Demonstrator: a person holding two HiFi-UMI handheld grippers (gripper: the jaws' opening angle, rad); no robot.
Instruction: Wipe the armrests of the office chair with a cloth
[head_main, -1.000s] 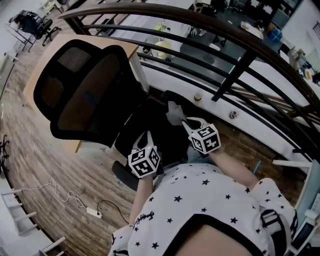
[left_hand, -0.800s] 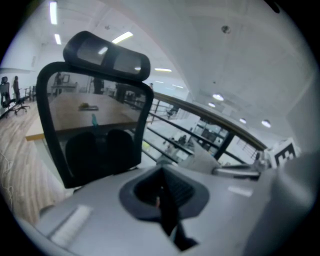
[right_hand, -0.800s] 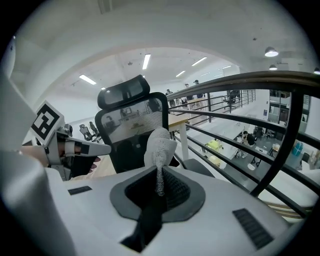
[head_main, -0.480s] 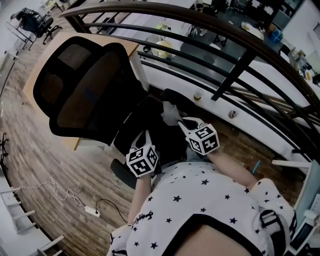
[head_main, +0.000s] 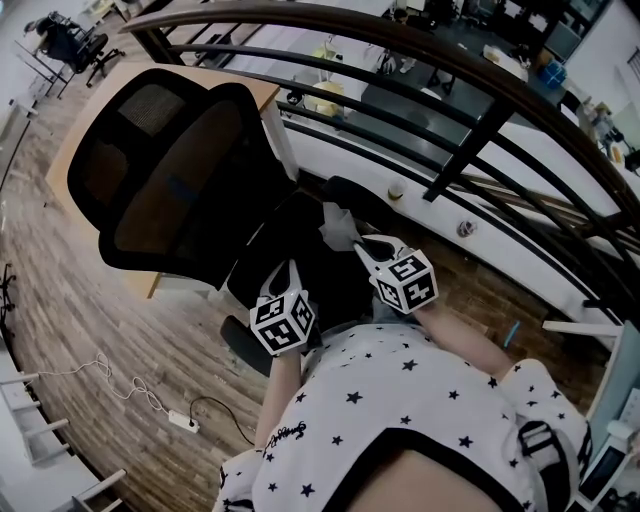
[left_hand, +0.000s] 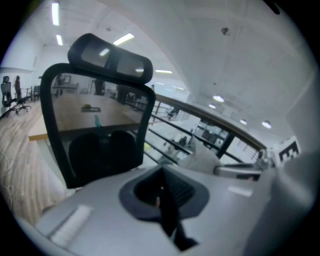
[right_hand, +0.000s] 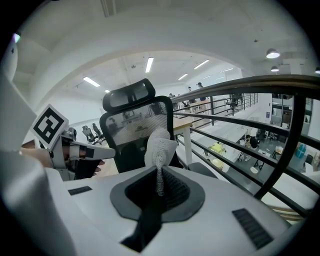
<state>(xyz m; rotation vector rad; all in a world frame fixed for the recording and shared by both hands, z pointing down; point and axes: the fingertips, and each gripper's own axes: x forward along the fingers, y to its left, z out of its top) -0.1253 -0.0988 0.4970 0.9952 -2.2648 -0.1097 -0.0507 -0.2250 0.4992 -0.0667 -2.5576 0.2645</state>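
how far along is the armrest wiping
Done: the cloth is picked up, pinched in the right hand-held gripper. In hand: it hangs beside one armrest, apparently not touching. To do: wiping both armrests; the left hand-held gripper is shut, empty.

One chair (head_main: 170, 170) — one cloth (head_main: 338, 226)

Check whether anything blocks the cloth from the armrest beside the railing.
Nothing visible does. The right gripper is shut on the cloth, and the armrest lies just beyond it toward the railing, with no object between them.
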